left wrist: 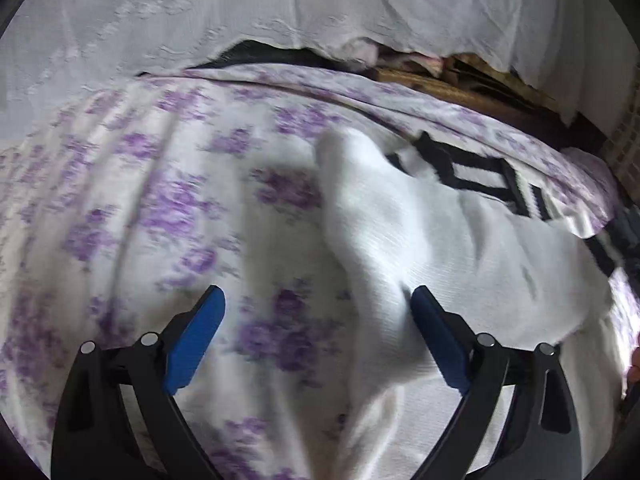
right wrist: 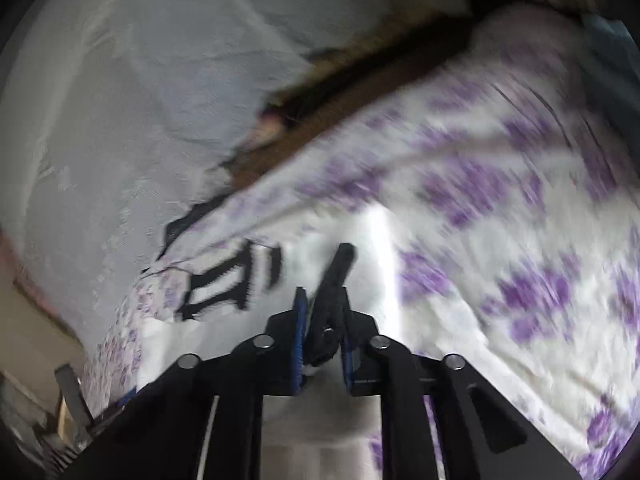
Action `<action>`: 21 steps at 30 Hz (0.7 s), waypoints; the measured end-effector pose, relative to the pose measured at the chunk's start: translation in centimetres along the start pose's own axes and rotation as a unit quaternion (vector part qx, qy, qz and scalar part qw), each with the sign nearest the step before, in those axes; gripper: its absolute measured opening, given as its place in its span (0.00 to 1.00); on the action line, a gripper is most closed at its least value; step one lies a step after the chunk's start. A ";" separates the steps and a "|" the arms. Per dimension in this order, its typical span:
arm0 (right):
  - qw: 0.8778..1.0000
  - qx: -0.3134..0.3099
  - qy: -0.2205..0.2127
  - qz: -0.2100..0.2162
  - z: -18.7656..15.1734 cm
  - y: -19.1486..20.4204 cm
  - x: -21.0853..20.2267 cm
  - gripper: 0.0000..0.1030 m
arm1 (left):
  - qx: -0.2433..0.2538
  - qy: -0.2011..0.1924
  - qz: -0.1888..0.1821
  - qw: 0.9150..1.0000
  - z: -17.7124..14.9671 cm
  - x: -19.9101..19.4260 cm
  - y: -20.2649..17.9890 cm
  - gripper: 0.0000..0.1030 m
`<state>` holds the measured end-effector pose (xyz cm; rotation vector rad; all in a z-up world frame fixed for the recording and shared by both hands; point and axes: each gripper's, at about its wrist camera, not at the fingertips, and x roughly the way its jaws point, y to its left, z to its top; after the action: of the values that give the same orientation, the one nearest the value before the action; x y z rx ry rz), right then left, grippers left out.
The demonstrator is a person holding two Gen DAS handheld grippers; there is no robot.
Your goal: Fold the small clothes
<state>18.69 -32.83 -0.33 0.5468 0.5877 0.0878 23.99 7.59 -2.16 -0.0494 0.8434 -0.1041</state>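
Note:
A small white garment (left wrist: pixel 432 236) with black printed marks (left wrist: pixel 464 168) lies on the purple-flowered bedsheet (left wrist: pixel 160 208). My left gripper (left wrist: pixel 318 312) is open just above the sheet, its right finger over the garment's left edge, nothing held. In the right wrist view the white garment (right wrist: pixel 372 248) with its black print (right wrist: pixel 224 284) lies ahead. My right gripper (right wrist: pixel 322 312) is shut on a black-trimmed edge of the garment (right wrist: pixel 334 280), which runs out between its blue pads.
A pale grey embroidered cover (left wrist: pixel 280 8) lies beyond the flowered sheet, with a dark gap and a brown wooden edge (left wrist: pixel 460 88) between them. The same cover (right wrist: pixel 140 100) fills the left of the right wrist view. The bed's edge and some clutter (right wrist: pixel 60 412) show at lower left.

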 end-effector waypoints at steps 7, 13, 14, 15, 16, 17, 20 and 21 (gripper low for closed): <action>0.995 0.077 0.016 -0.068 0.4 -4.5 0.1 0.36 | -0.005 -0.001 0.019 1.000 0.1 -0.9 0.7 0.87; 0.996 -0.089 0.008 -0.024 0.9 4.1 0.6 0.35 | 0.012 -0.045 -0.050 0.998 3.0 -3.9 -1.5 0.85; 0.994 -0.104 0.028 -0.026 0.4 4.9 1.7 0.35 | 0.020 -0.039 -0.054 0.998 3.4 -3.4 -2.1 0.85; 0.990 -0.125 0.057 -0.041 -0.2 5.6 3.7 0.34 | 0.037 -0.018 -0.059 0.997 4.0 -1.9 -3.1 0.85; 0.986 -0.134 0.076 -0.059 -0.8 5.7 4.8 0.33 | 0.047 -0.005 -0.056 0.997 4.1 -0.7 -3.7 0.85; 0.983 -0.140 0.097 -0.073 -1.4 5.3 6.4 0.34 | 0.057 0.014 -0.045 0.997 4.2 0.9 -4.1 0.86; 0.983 -0.140 0.094 -0.066 -1.5 4.9 6.8 0.33 | 0.010 0.066 -0.067 0.995 3.5 5.5 -2.5 0.96; 0.984 -0.141 0.084 -0.064 -1.5 5.1 6.1 0.33 | -0.012 0.064 -0.081 0.995 3.7 5.2 -1.5 0.96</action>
<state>23.36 -26.32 -1.84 0.2260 0.7591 0.0951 30.08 5.49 -3.38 -0.1349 0.9680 -0.2508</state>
